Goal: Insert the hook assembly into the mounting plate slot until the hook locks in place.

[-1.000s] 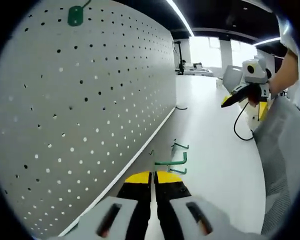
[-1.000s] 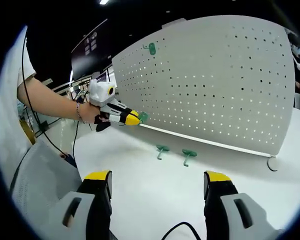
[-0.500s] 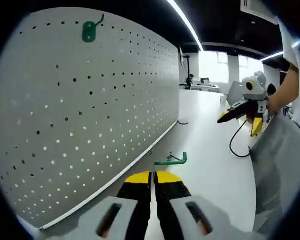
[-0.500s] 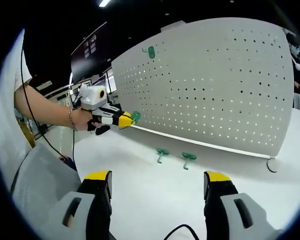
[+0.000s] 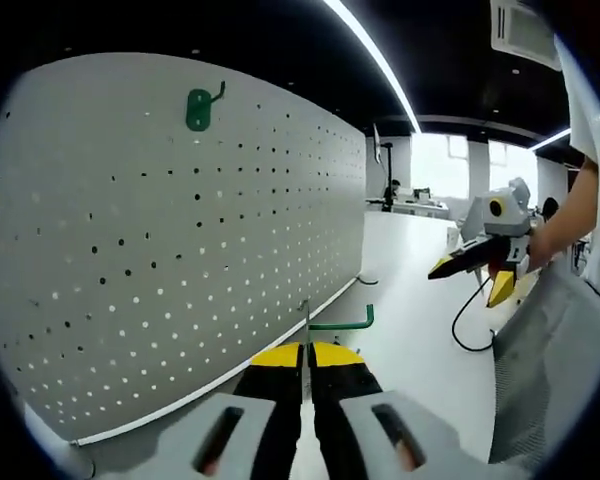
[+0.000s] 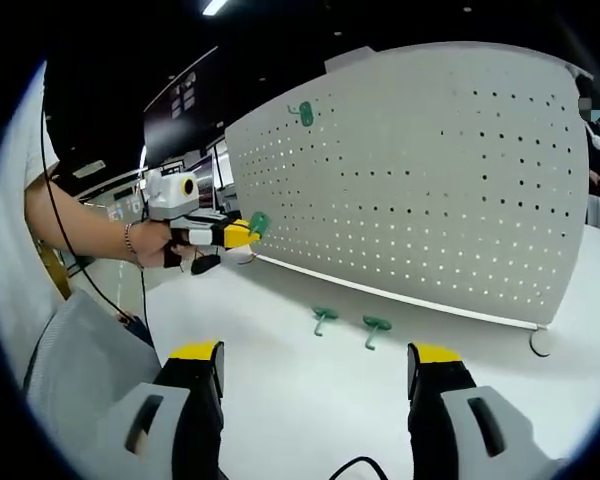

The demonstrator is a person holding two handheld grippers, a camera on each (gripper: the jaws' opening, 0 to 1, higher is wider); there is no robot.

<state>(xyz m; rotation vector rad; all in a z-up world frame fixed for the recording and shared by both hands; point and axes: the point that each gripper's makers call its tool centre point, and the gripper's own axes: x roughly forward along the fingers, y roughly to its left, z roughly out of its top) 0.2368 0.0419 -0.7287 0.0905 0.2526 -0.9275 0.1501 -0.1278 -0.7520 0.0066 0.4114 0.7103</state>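
Note:
My left gripper (image 5: 307, 349) is shut on a green hook (image 5: 341, 323), whose bar sticks out to the right above the yellow tips. In the right gripper view the left gripper (image 6: 242, 233) holds that hook (image 6: 258, 223) in the air, close to the left end of the white pegboard (image 6: 430, 180). Another green hook (image 5: 201, 108) hangs high on the pegboard (image 5: 160, 250), also visible as the mounted hook (image 6: 305, 113). My right gripper (image 6: 315, 372) is open over the table, holding nothing. In the left gripper view the right gripper (image 5: 470, 278) shows at the right with its jaws apart.
Two loose green hooks (image 6: 325, 317) (image 6: 377, 324) lie on the white table (image 6: 280, 350) in front of the board's foot. A black cable (image 6: 352, 465) runs near the bottom. A person's arm (image 6: 80, 225) and a grey mesh chair (image 6: 75, 370) are at the left.
The left gripper has lifted the green hook up off table level and toward the pegboard's left end. The right gripper has stayed open in about the same place.

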